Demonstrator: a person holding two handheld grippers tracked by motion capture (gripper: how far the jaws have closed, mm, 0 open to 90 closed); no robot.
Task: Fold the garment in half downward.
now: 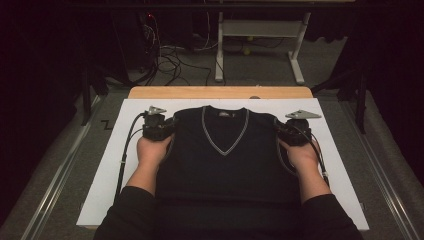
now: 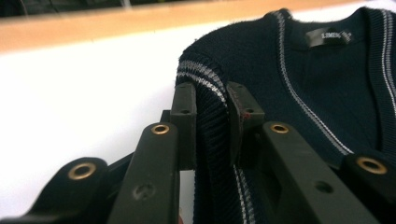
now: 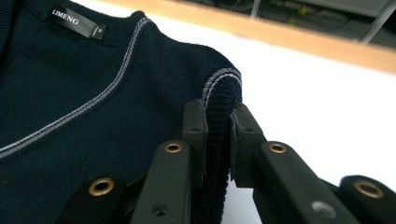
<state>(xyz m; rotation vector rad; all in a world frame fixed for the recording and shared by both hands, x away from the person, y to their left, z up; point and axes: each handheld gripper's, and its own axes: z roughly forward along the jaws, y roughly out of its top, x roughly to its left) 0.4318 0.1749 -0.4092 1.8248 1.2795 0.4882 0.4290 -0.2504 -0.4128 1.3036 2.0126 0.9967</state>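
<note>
A dark navy sleeveless sweater (image 1: 227,155) lies flat, front side up, in the centre of the high view, on a white sheet (image 1: 107,170) that covers the worktop (image 1: 220,92). The left gripper (image 1: 167,129) is closed on the ribbed armhole edge at the left of the frame, and the right gripper (image 1: 281,131) is closed on the matching edge at the right. I think both shoulders are pinched at equal points so that the garment can be lifted evenly, without twisting. The sweater has a V-neck with a grey stripe, grey trim on the armholes, and a small black label (image 3: 77,22) inside the collar.
</note>
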